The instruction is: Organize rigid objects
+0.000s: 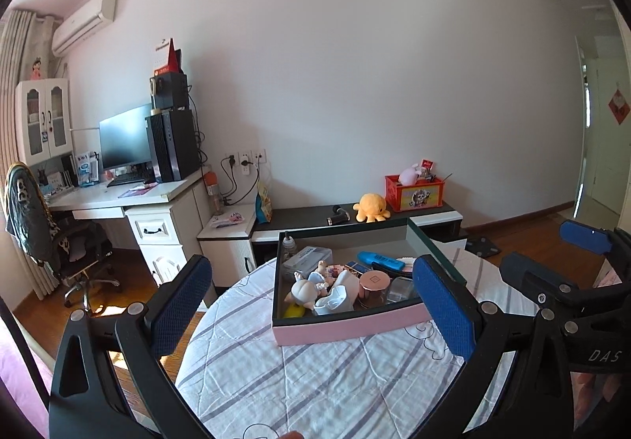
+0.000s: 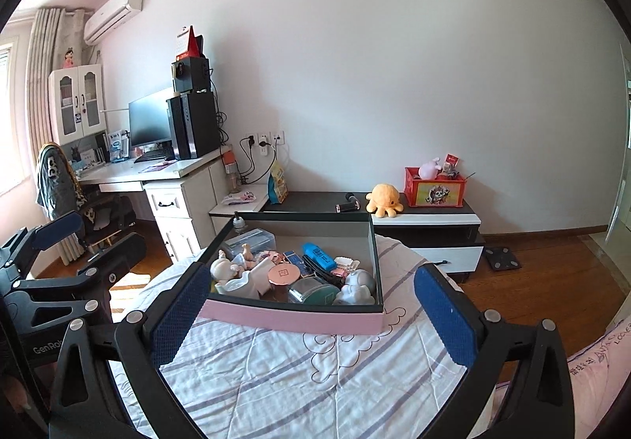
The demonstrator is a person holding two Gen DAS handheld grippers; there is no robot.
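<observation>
Between the spread blue pads of the left gripper [image 1: 311, 305] sits one pink-walled box [image 1: 347, 324]; both fingers stand wide apart, released, grasping nothing. One pad overlaps the box's near right corner in the left wrist view; whether it touches cannot be told. The right gripper [image 2: 311, 315] is likewise fully released and empty, its two pads flanking the box's near wall, the left pad crossing the near left corner in that view.

Box contents, counted where legible: one copper-lidded round jar [image 2: 282, 273] near the middle, one blue marker [image 2: 318, 254] toward the far side, one clear lidded case [image 1: 307, 259] in the far left corner, one small bottle [image 1: 288, 242] against the far left wall, one pale doll figure [image 1: 309, 287] at the near left, one silver-grey figure [image 2: 357, 287] at the near right corner. Smaller pieces are heaped between these and cannot be counted.

The box rests on one striped quilt [image 2: 299, 372], toward its far edge. Beyond stands one low cabinet [image 2: 430, 220] carrying one yellow plush octopus [image 2: 384, 199] and one red crate [image 2: 434, 192] at its right end.
</observation>
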